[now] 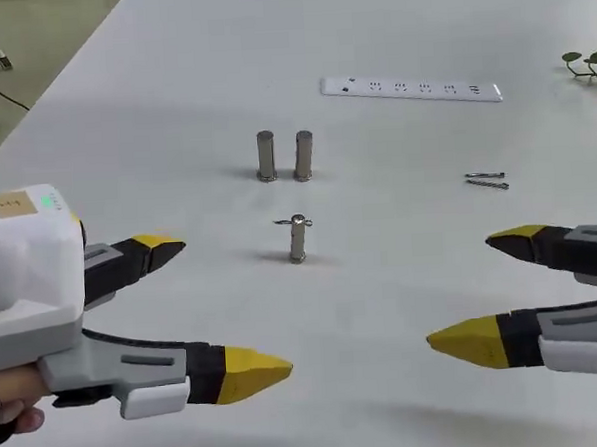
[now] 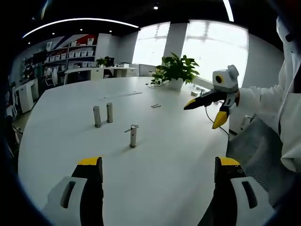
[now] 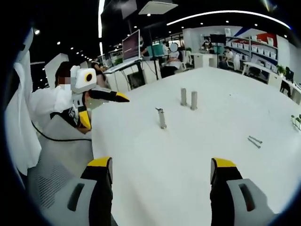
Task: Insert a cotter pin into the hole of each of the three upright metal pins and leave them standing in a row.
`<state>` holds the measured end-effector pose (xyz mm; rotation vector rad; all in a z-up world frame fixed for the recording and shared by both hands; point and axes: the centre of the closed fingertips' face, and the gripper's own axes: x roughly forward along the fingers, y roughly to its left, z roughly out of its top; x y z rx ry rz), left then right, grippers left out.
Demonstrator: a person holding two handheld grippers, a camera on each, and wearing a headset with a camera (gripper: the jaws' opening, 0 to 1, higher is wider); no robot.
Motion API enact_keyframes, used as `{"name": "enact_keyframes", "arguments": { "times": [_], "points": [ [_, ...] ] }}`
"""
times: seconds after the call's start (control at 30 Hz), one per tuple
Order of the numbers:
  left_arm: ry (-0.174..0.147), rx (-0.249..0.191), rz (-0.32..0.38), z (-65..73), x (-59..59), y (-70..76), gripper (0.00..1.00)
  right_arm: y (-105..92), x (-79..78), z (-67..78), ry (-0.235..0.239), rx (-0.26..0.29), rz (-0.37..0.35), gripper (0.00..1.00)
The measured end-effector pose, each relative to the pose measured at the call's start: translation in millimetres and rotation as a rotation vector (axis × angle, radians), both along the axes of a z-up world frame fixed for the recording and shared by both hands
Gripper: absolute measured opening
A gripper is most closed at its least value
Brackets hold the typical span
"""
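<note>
The left gripper [image 1: 238, 305] hovers at the near left, jaws wide apart, holding nothing. The white counter [image 1: 171, 90] spreads beneath it. The right gripper [image 1: 458, 290] hangs opposite at the near right, its jaws also apart and empty. A power strip [image 1: 412, 88] lies at the far side. Mid-counter, the left pin [image 1: 266, 156] and right pin [image 1: 304, 155] stand upright, just beside each other. The front pin [image 1: 297, 242] stands alone nearer the grippers, a cotter pin [image 1: 283, 222] through its top. Two loose cotter pins [image 1: 487, 181] lie together to the right, well apart from the pins
</note>
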<state>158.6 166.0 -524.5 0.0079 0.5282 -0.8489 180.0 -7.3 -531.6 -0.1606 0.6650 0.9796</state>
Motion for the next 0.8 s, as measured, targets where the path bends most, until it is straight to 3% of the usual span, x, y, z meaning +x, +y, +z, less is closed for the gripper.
{"name": "enact_keyframes", "arguments": {
  "times": [0.13, 0.3, 0.33, 0.4, 0.53, 0.6, 0.63, 0.8],
  "points": [
    [0.012, 0.010, -0.002, -2.8, -3.1, 0.6, 0.99, -12.2, -4.9, -2.6, 0.030, 0.029, -0.053, 0.87],
    [0.023, 0.026, -0.001, -7.6, -5.0, 2.7, 0.99, -22.8, -11.1, -5.9, 0.059, 0.024, -0.107, 0.93],
    [0.024, 0.026, -0.001, -7.8, -5.4, 3.0, 0.99, -24.8, -12.3, -7.1, 0.071, 0.023, -0.117, 0.93],
    [0.026, 0.023, 0.002, -7.9, -5.7, 3.7, 0.99, -31.9, -16.7, -13.2, 0.146, 0.016, -0.178, 0.96],
    [0.024, 0.015, 0.015, -6.4, -2.7, 7.4, 0.99, -36.9, -16.1, -14.1, 0.137, 0.012, -0.204, 0.97],
    [0.013, 0.006, 0.027, -3.5, 1.4, 9.7, 0.99, -37.6, -17.1, -13.4, 0.139, 0.016, -0.210, 0.98],
    [-0.012, 0.005, 0.041, -0.1, 6.4, 11.2, 0.99, -38.2, -17.1, -13.0, 0.137, 0.017, -0.213, 0.98],
    [-0.059, -0.007, 0.060, 14.2, 24.1, 17.0, 0.99, -41.8, -17.9, -11.5, 0.129, 0.003, -0.224, 0.98]
  ]
}}
